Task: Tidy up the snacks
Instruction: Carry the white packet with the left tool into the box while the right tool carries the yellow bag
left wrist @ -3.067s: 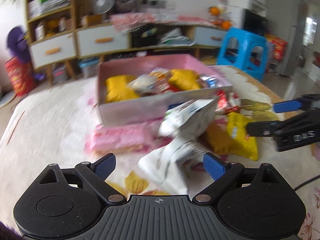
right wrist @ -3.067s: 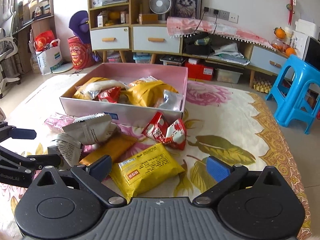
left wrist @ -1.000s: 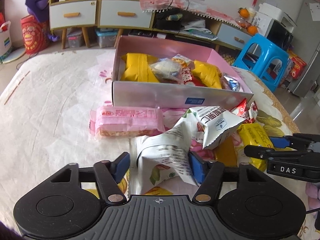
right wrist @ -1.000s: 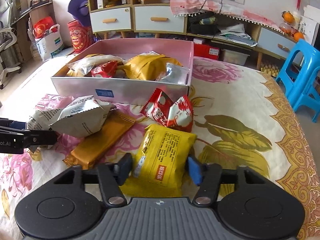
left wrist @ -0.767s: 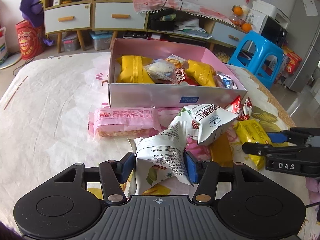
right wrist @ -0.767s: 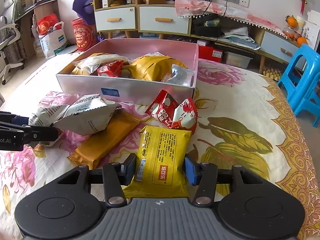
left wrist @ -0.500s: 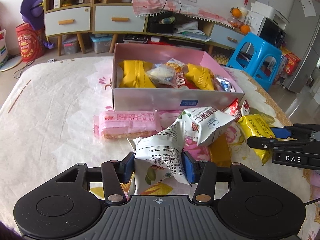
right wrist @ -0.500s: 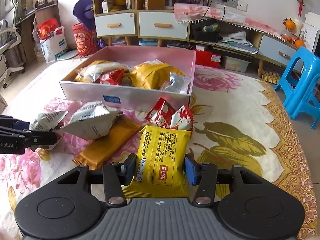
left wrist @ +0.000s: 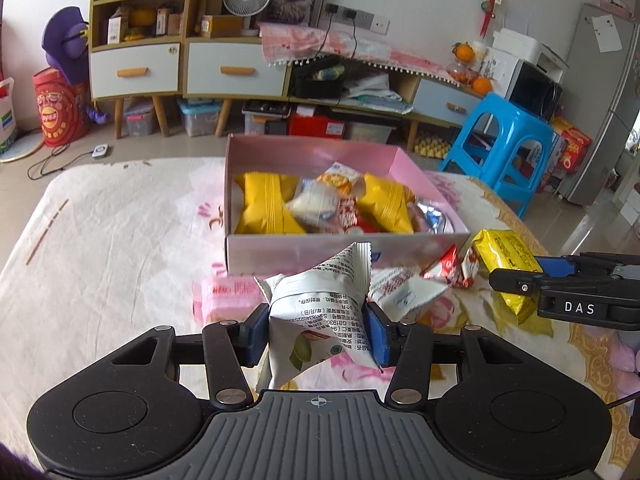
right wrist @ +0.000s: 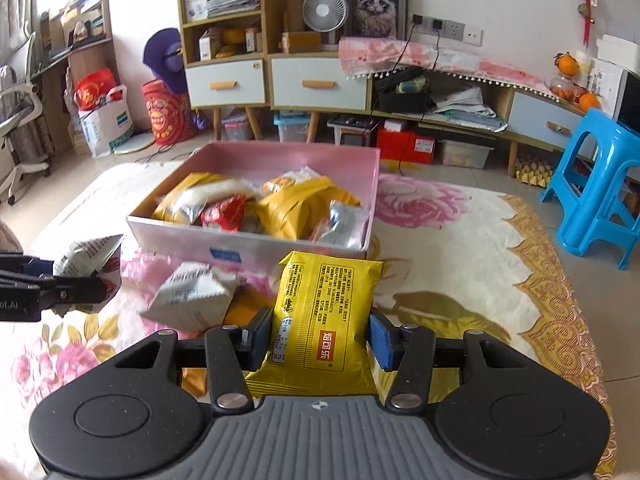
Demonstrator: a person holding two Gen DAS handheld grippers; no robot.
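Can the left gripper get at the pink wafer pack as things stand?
Probably not yet. The left gripper is shut on the white snack bag, so its jaws are full, and that bag hangs in front of the pink wafer pack. Once the bag is dropped, nothing else seems to block it.

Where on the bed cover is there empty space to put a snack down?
The cloth left of the pink box is bare, out to the edge. So is the flowered stretch right of the box, toward the blue stool. In front of the box it is crowded with loose packets, such as the pink packet.
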